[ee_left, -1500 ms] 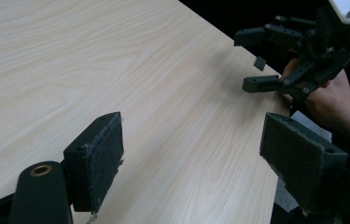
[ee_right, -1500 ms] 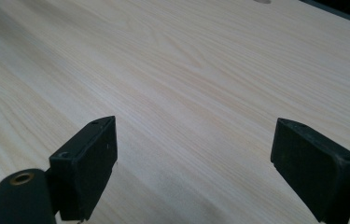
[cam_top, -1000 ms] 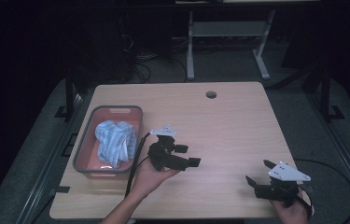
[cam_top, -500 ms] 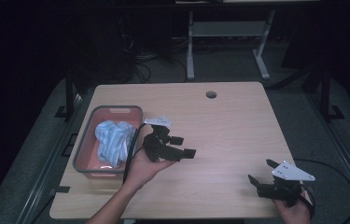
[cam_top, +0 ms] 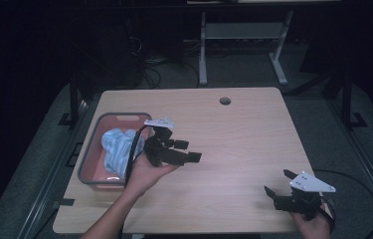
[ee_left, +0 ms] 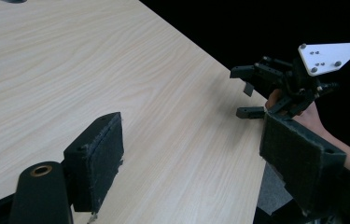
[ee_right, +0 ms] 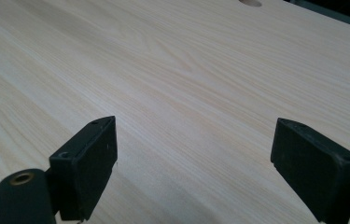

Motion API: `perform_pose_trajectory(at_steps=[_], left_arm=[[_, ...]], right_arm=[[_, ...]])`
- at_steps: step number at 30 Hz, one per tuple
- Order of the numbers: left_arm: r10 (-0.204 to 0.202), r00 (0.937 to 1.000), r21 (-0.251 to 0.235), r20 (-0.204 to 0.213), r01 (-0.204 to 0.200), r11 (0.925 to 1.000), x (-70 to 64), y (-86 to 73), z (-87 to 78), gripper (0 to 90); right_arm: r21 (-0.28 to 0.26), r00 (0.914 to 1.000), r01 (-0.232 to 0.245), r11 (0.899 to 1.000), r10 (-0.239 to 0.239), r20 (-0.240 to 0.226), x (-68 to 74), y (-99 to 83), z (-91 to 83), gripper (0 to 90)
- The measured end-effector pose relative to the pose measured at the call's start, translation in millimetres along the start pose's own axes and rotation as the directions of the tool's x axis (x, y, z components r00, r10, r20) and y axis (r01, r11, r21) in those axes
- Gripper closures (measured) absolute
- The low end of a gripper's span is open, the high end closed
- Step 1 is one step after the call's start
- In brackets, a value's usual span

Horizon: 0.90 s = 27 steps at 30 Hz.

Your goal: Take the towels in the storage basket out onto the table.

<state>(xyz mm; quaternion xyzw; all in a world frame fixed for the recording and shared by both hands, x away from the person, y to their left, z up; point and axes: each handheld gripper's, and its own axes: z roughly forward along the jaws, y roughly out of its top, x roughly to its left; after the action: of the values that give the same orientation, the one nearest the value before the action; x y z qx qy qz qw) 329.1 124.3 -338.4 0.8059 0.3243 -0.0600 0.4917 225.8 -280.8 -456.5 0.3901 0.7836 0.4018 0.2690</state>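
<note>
Item 1: left gripper (cam_top: 186,152), black, two-jawed, held in a hand. Jaws spread wide, nothing between them, raised over the bare pale wood-grain surface (cam_top: 233,129) and pointing away from the bin toward the other gripper.

Item 2: right gripper (cam_top: 279,183), black, topped with a grey three-cornered plate. Jaws parted, empty, low over the near right corner of the surface; well apart from the left jaws.

Item 3: crumpled pale blue-and-white cloth (cam_top: 117,152), bunched in a heap. Location: behind and beside the left jaws, inside the bin, not touched by either pair.

Item 4: rectangular grey-rimmed bin with a reddish interior (cam_top: 119,117), standing just beside the heel of the left gripper.

Item 5: black cable (cam_top: 135,149) trailing from the left gripper, looping across the bin's rim and over the cloth.

Risk notes, as judgement: the left jaws face away from the cloth, so a reach calls for a turn of the hand. During that turn the cable may snag the rim or drag the cloth. A shallow pinch on a loose fold may slip or lift only one layer. A low approach may knock the bin's wall and shift it.
</note>
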Motion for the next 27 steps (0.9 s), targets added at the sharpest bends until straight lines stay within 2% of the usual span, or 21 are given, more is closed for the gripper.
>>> perform_pose_trajectory(at_steps=[14, 18, 27], left_arm=[[-0.006, 0.997, -0.02, -0.078, 0.004, 0.9998, 8.7, 7.5, -25.1, 20.7], [-0.014, 0.9946, -0.03, -0.103, 0.011, 0.9995, 12.9, 7.7, -31.3, 20.9], [-0.034, 0.9876, -0.04, -0.153, 0.028, 0.9988, 22.9, 5.4, -41.8, 21.1]], right_arm=[[0.002, 1.0, 0.002, 1.0, -0.002, -0.003, 1.3, 0.8, 0.6, 14.1], [-0.002, 0.9999, 0.012, 1.0, -0.012, -0.002, 1.5, 1.3, 1.3, 14.2], [-0.001, 1.0, 0.003, 1.0, -0.003, 0.001, 2.6, 1.8, 0.0, 14.1]])
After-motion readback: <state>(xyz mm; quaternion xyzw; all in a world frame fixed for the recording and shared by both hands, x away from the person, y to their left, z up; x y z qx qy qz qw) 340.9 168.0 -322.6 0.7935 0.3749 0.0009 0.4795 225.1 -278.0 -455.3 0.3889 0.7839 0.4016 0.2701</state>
